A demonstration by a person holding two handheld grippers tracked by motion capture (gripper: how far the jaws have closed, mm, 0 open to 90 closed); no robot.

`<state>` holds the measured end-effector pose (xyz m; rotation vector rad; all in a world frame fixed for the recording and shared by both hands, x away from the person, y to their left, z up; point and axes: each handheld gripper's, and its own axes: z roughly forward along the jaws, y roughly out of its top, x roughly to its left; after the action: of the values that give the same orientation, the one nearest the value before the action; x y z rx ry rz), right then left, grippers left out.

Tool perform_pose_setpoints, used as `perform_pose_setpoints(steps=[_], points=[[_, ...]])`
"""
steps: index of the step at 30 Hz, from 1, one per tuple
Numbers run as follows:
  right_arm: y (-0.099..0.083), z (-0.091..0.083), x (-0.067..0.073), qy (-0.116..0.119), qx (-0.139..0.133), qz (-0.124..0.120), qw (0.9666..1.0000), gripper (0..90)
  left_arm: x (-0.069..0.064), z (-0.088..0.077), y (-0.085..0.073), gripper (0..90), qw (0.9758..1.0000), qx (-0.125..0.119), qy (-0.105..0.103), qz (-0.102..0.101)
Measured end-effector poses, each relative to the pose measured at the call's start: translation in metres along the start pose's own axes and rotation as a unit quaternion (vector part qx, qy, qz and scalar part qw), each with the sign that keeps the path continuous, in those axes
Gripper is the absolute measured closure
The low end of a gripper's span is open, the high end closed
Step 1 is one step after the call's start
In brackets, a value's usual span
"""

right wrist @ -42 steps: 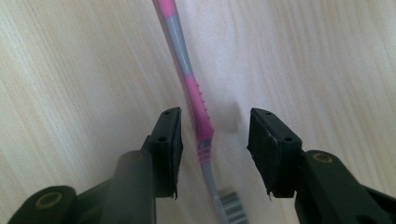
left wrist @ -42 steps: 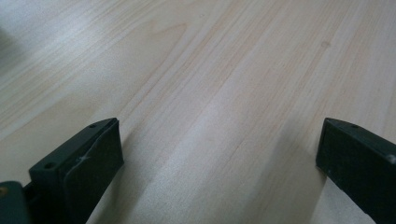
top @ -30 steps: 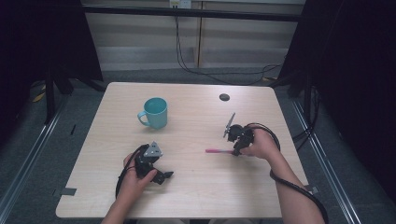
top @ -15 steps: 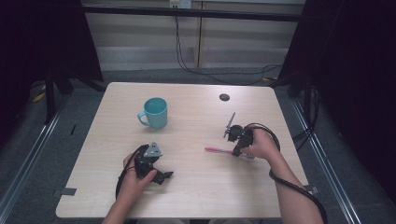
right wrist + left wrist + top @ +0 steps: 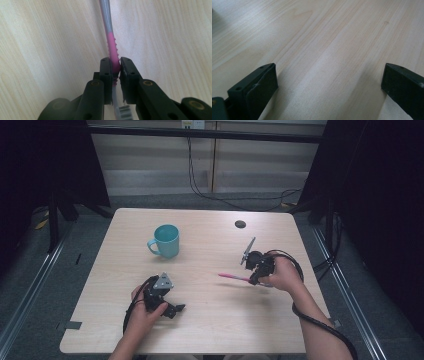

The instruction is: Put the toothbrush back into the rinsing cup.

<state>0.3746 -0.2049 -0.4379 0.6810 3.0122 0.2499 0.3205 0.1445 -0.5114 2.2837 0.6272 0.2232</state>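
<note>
A toothbrush (image 5: 112,48) with a pink ribbed grip and a grey handle lies along the wooden table (image 5: 210,320). My right gripper (image 5: 115,67) is shut on the pink grip, and the bristle head shows low between the jaws. In the high view the right gripper (image 5: 254,280) sits right of centre, with the toothbrush (image 5: 231,277) sticking out to its left, low over the table. My left gripper (image 5: 176,309) rests near the front left, held by a hand. Its jaws (image 5: 329,85) stand wide apart over bare wood with nothing between them.
A teal mug (image 5: 166,240) stands upright at the back left, handle toward the left. A small dark round disc (image 5: 240,224) sits near the table's far edge. Cables trail from both grippers. Dark curtains and metal rails flank the table.
</note>
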Motion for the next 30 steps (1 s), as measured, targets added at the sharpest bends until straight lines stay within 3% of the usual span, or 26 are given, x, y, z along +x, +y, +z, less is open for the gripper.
perform_pose_setpoints(steps=[14, 20, 27, 29, 30], points=[[0.009, -0.01, 0.009, -0.006, 0.006, -0.011, 0.9999, 80.9, 0.0, 0.0, 0.0, 0.0, 1.0, 0.002, -0.001, -0.001], [0.017, -0.01, 0.013, -0.009, 0.014, -0.021, 0.9997, 80.8, -0.001, 0.0, 0.0, 0.0, 0.9999, 0.001, 0.006, -0.011], [0.022, -0.009, 0.013, -0.007, 0.01, -0.024, 0.9996, 80.8, 0.003, -0.002, 0.01, 1.1, 0.999, 0.044, -0.006, -0.007], [0.023, -0.01, 0.013, -0.006, 0.008, -0.025, 0.9996, 80.9, 0.004, -0.004, 0.014, 9.5, 0.9987, 0.051, -0.001, -0.004], [0.024, -0.01, 0.013, -0.005, 0.008, -0.025, 0.9997, 80.8, 0.005, -0.006, 0.016, 18.0, 0.9983, 0.058, -0.008, 0.002]])
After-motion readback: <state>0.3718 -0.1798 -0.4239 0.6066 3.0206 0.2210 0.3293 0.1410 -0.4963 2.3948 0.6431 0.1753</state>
